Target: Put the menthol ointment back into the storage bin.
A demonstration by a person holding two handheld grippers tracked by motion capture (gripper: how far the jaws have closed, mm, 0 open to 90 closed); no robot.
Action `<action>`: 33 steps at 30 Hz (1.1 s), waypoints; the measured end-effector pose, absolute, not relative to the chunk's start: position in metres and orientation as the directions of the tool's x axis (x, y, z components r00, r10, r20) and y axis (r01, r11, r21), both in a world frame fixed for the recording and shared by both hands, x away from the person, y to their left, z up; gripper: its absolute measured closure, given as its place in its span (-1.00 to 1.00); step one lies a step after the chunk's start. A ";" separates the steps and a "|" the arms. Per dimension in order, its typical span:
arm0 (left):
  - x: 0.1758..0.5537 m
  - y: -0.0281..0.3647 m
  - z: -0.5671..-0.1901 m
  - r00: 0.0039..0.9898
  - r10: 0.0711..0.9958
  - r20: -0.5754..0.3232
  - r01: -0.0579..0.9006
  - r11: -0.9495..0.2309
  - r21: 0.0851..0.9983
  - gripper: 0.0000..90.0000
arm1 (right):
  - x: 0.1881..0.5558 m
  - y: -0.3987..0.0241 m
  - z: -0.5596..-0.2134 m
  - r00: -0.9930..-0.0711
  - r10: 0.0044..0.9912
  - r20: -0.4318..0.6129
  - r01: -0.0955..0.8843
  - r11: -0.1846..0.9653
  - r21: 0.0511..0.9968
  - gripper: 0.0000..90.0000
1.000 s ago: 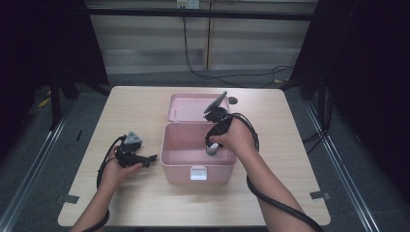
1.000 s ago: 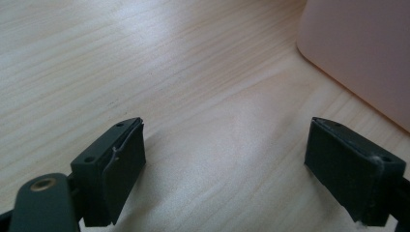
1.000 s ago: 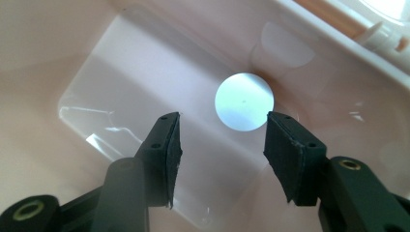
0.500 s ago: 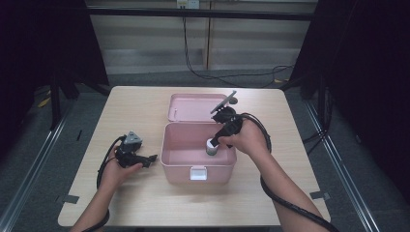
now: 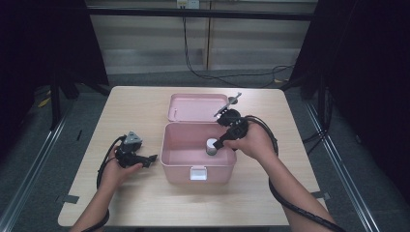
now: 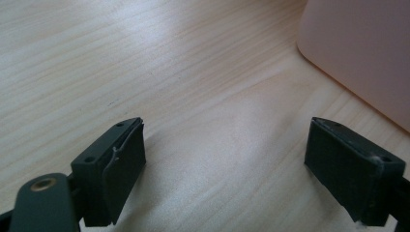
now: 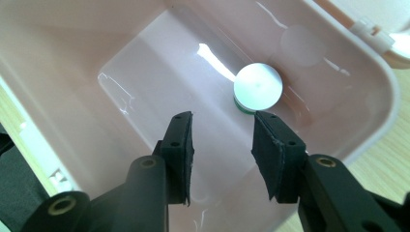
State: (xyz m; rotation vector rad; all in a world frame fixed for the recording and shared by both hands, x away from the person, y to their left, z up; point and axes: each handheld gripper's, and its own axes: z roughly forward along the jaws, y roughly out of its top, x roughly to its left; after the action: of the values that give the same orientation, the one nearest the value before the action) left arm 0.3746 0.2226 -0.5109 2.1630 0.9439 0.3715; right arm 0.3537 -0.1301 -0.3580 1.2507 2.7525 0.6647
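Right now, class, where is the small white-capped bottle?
The white-capped bottle stands inside the open pink box, near its right-hand wall in the high view, just beyond the right hand-held gripper.

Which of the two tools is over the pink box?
The right tool, poised above the box near a white-capped bottle; the left tool rests on the table beside it.

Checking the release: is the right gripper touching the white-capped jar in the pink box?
Apart. The right gripper view shows the right gripper short of the jar, nothing between its jaws.
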 end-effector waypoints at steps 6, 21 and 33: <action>0.375 0.223 -0.511 0.687 0.726 -0.028 0.513 -0.458 0.726 -0.69 | 0.346 -0.132 -0.352 -0.704 0.698 0.132 0.685 0.618 0.386 0.40; 0.375 0.223 -0.511 0.684 0.729 -0.025 0.513 -0.456 0.727 -0.67 | 0.329 -0.134 -0.348 -0.756 0.632 0.170 0.639 0.656 0.401 0.41; 0.387 0.225 -0.495 0.628 0.770 -0.113 0.599 -0.387 0.701 -0.58 | 0.314 -0.133 -0.350 -0.785 0.594 0.174 0.610 0.695 0.381 0.42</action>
State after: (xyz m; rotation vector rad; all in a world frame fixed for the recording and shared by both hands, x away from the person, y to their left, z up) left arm 0.3867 0.2248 -0.4948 2.1195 1.0668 0.2985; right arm 0.3143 -0.1332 -0.3502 1.0400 2.9266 0.6787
